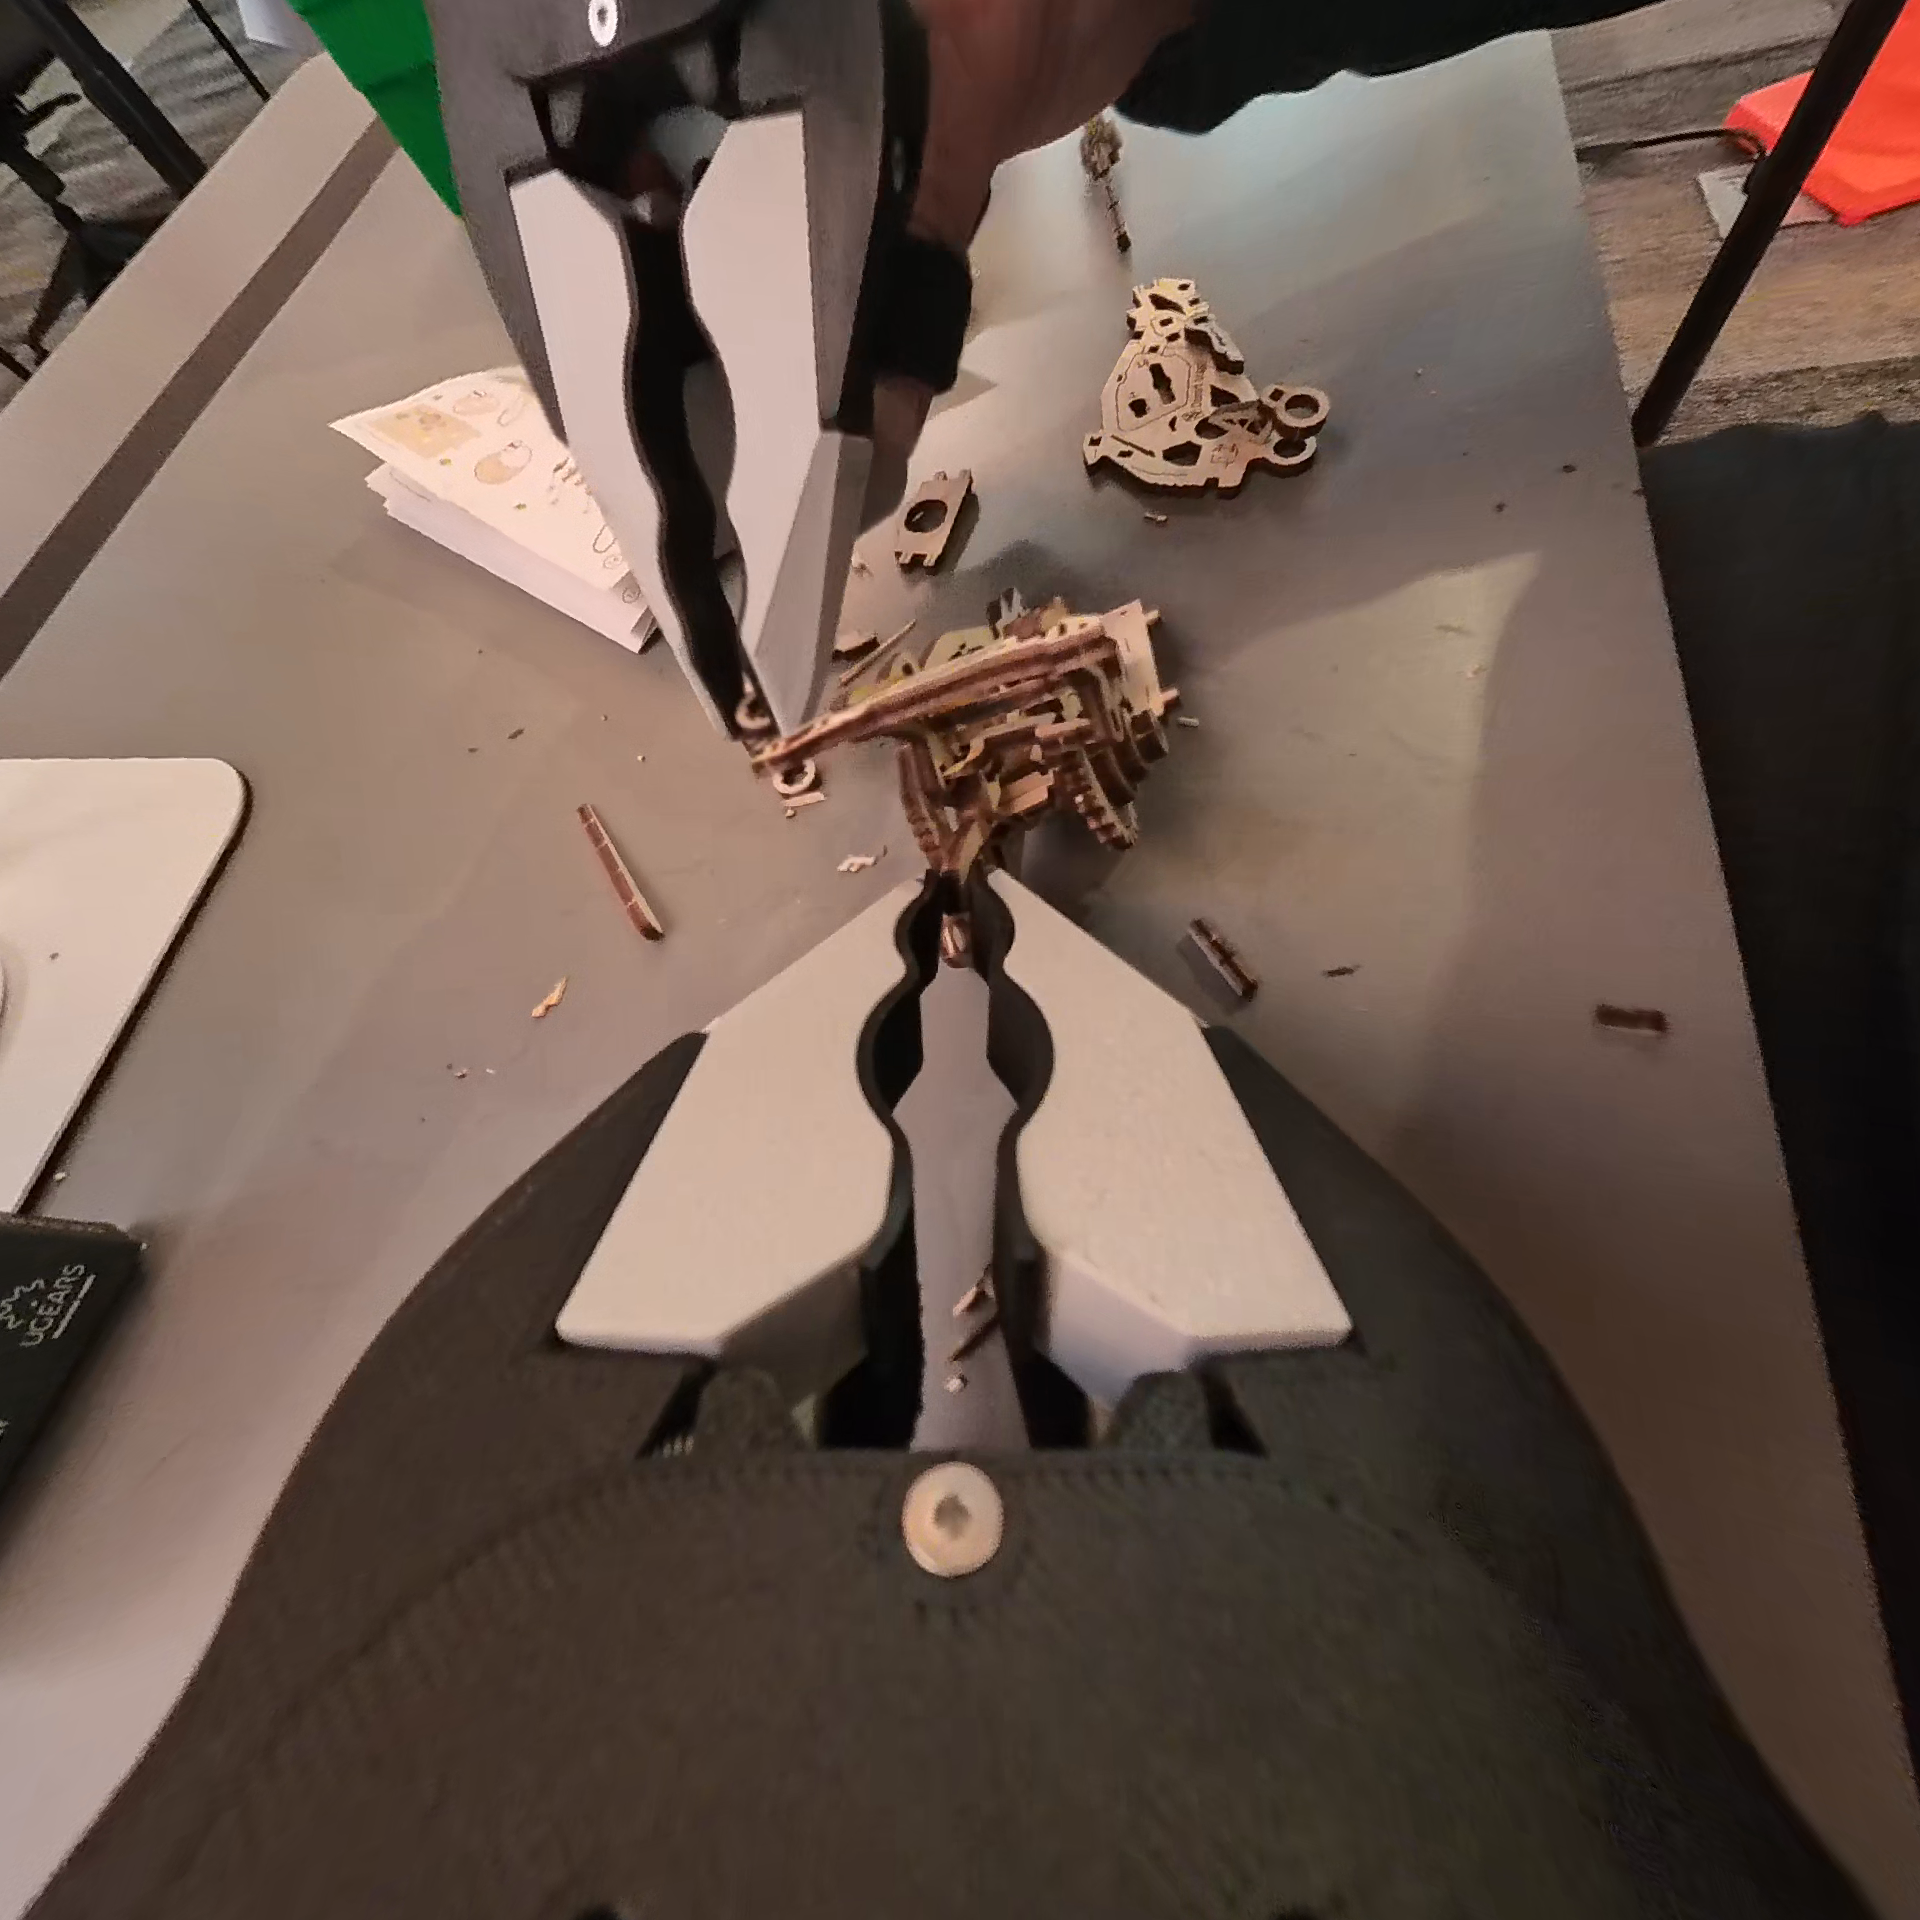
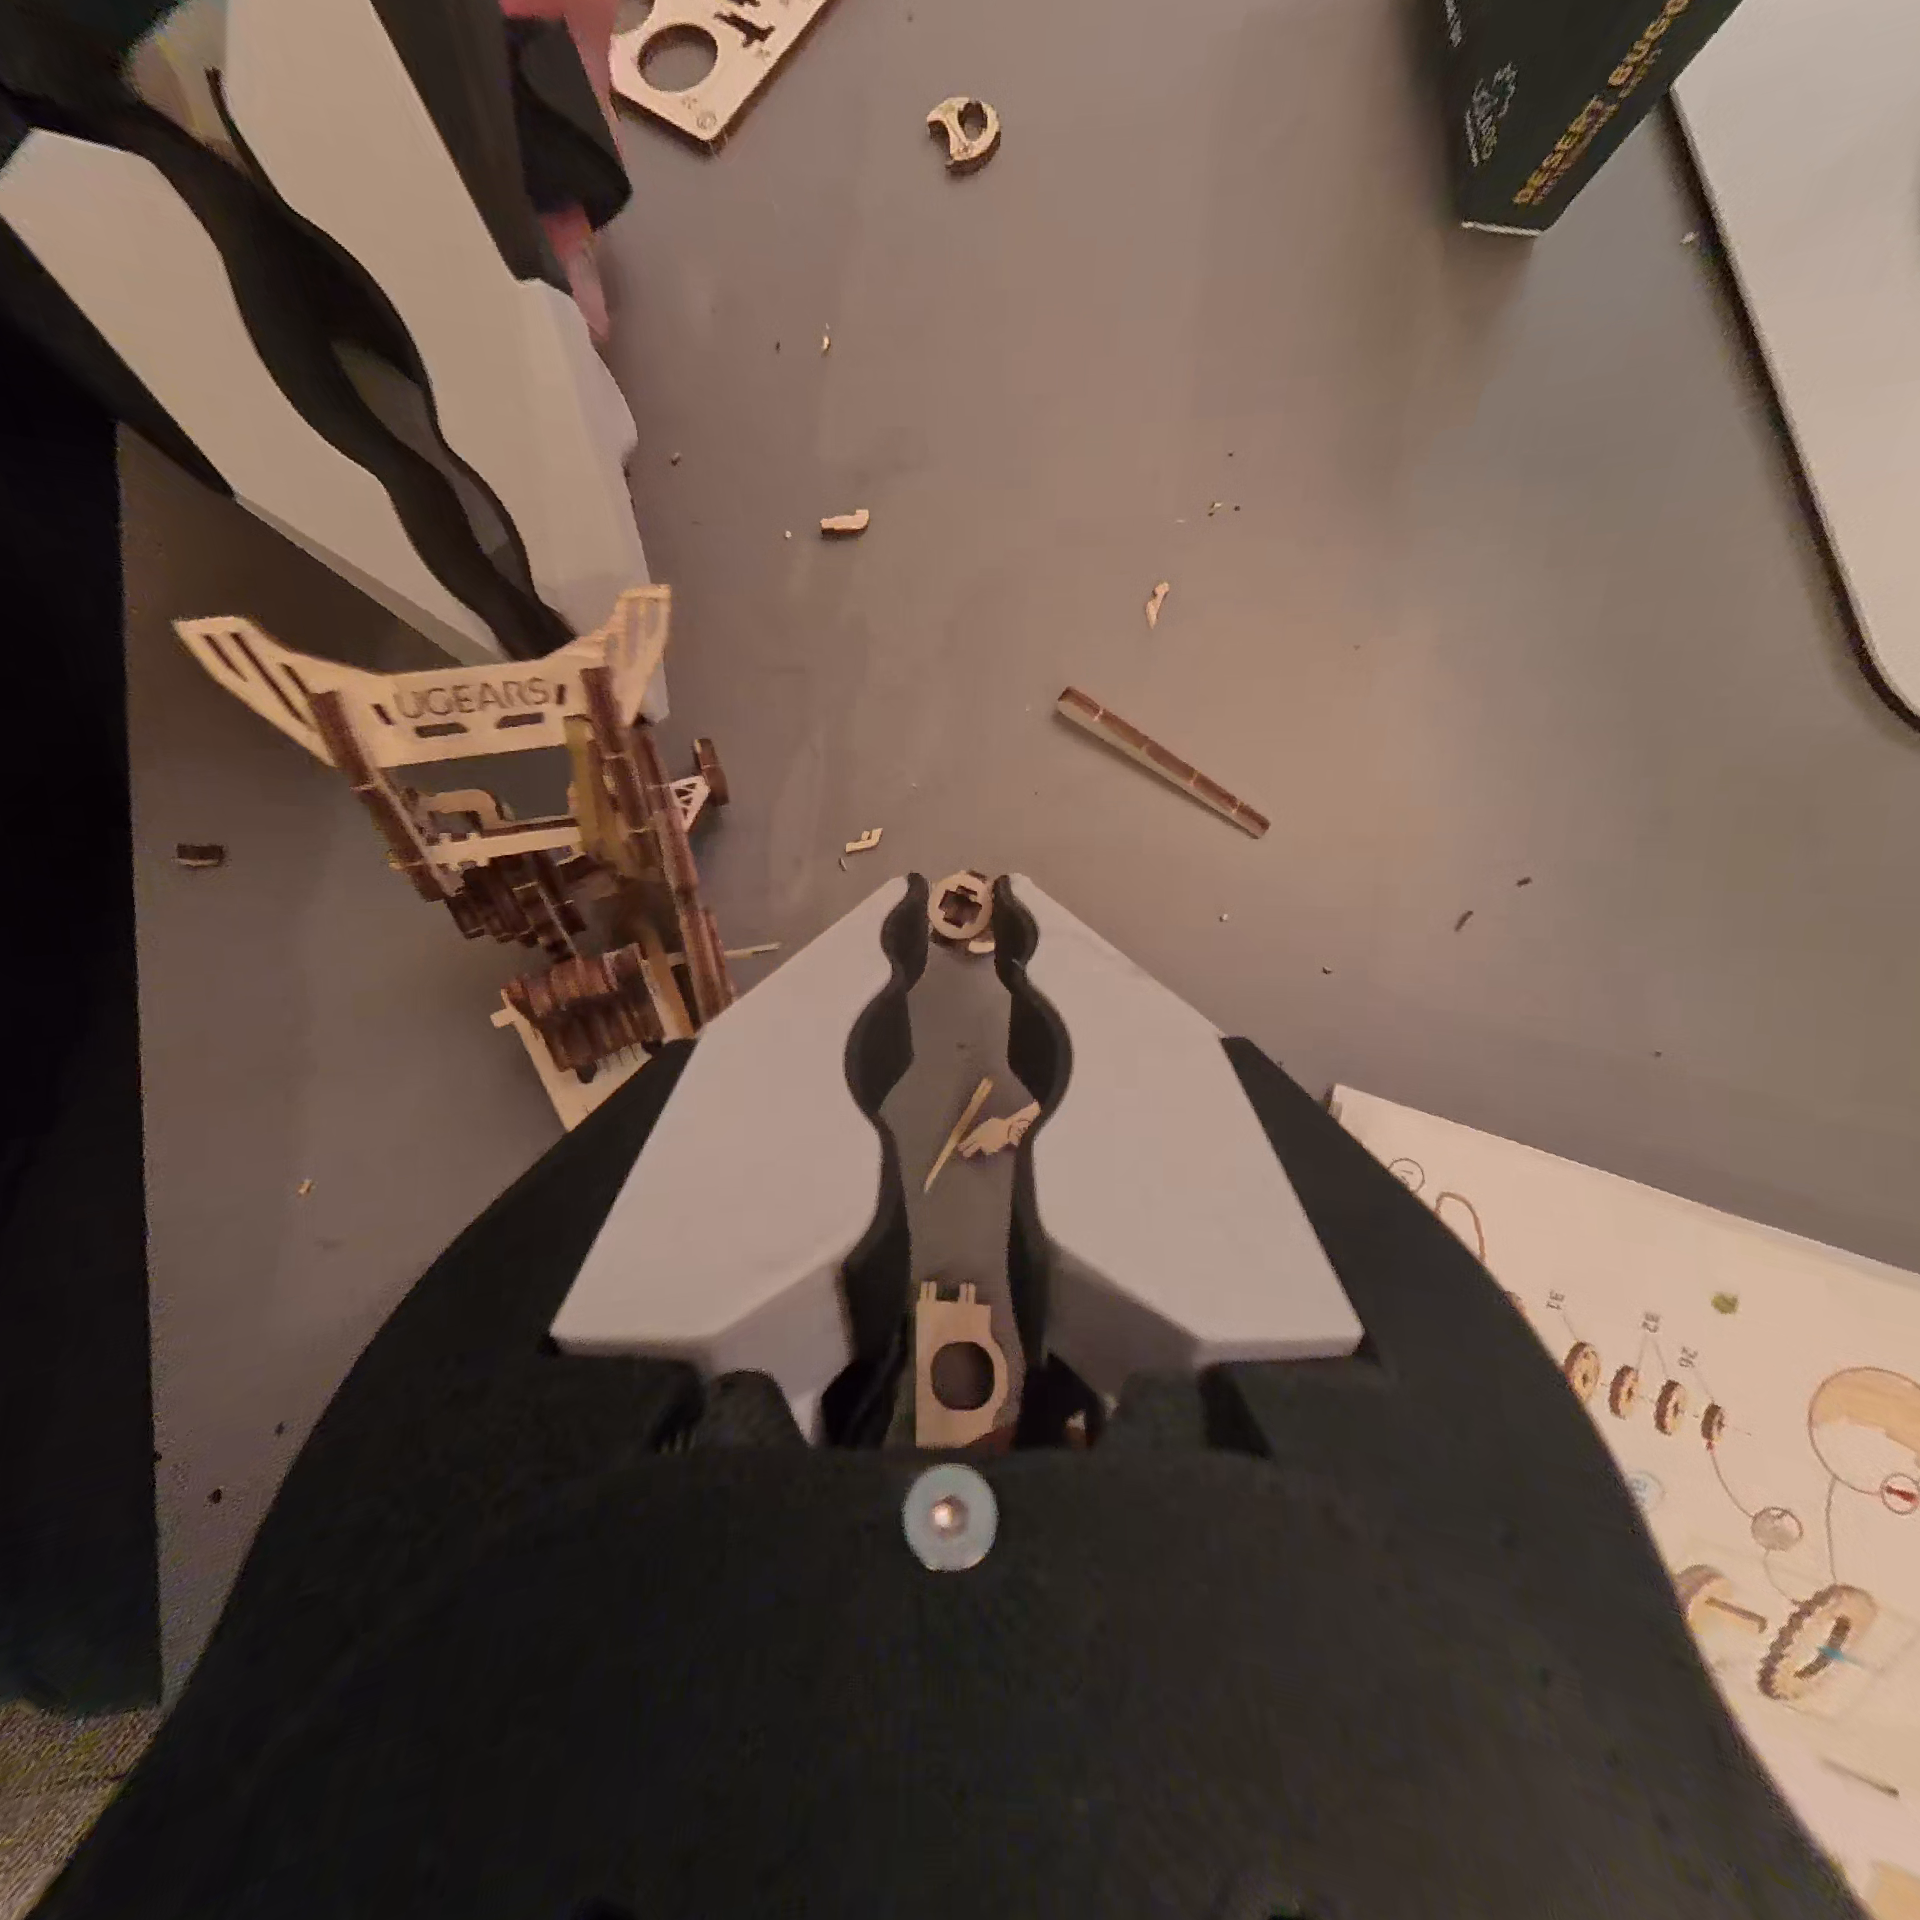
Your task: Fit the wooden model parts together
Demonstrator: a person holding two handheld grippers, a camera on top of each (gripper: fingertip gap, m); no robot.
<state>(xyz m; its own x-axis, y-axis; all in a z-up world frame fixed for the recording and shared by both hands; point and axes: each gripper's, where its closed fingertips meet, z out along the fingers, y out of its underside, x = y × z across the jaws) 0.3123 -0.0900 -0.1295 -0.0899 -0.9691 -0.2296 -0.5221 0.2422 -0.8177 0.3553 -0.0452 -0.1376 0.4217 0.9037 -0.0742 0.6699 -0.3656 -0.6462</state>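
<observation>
My left gripper [image 1: 956,899] is shut on the lower edge of the half-built wooden model [image 1: 997,748] and holds it above the grey table [image 1: 1403,727]. The model also shows at the left of the right wrist view [image 2: 499,831], under the left gripper's fingers [image 2: 561,436]. My right gripper [image 2: 956,894] is shut on a small wooden ring [image 2: 956,916]. In the left wrist view the right gripper [image 1: 750,717] comes down from above, and its ring sits right at the tip of the model's long arm [image 1: 883,717].
An instruction booklet [image 1: 499,499] [image 2: 1662,1455], a cut-out wooden sheet [image 1: 1195,405], a flat holed part [image 1: 932,516] and a wooden stick [image 1: 620,871] [image 2: 1158,758] lie on the table. A white board [image 1: 94,935] and a black box [image 2: 1558,104] lie at one side. There is about 7 cm between the tips of the two grippers.
</observation>
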